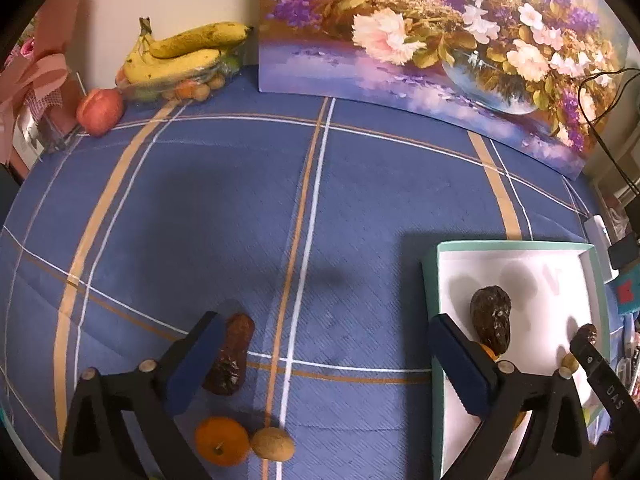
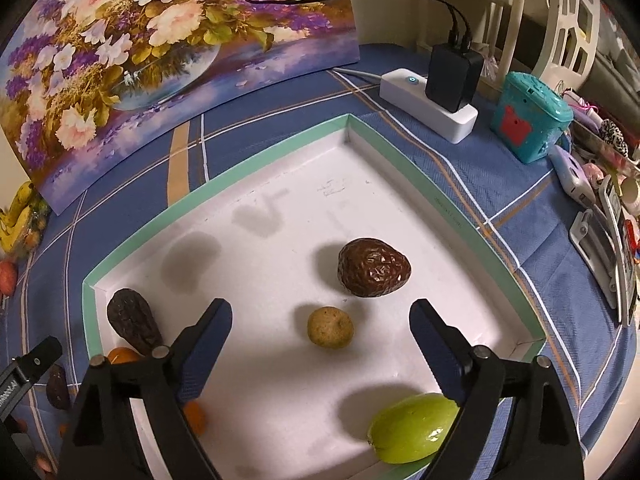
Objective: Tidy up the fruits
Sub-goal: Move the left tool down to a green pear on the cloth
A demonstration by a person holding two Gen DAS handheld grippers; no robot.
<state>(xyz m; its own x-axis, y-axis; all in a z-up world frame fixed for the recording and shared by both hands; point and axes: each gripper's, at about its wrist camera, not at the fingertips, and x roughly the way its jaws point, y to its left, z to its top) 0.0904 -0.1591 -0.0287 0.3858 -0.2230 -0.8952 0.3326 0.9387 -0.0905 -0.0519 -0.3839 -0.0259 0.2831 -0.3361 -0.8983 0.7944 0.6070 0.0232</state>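
A: Your left gripper (image 1: 320,360) hangs over the blue plaid surface (image 1: 360,208), fingers spread wide, nothing between them. A reddish-brown wrinkled fruit (image 1: 230,356) lies just beside its left finger; an orange (image 1: 221,441) touches a small tan fruit (image 1: 273,443) nearer the camera.

B: And your right?

A: Your right gripper (image 2: 320,322) sits over the white tray (image 2: 404,148), fingers also spread and empty. A tan round fruit (image 2: 330,327) lies between them. Beyond it, a dark wrinkled fruit (image 2: 373,267). A green fruit (image 2: 412,428) sits by the right finger, a dark elongated one (image 2: 134,320) at the tray's left wall.

B: Bananas?

A: The bunch (image 1: 184,54) is far back by the wall, apple (image 1: 100,111) beside it
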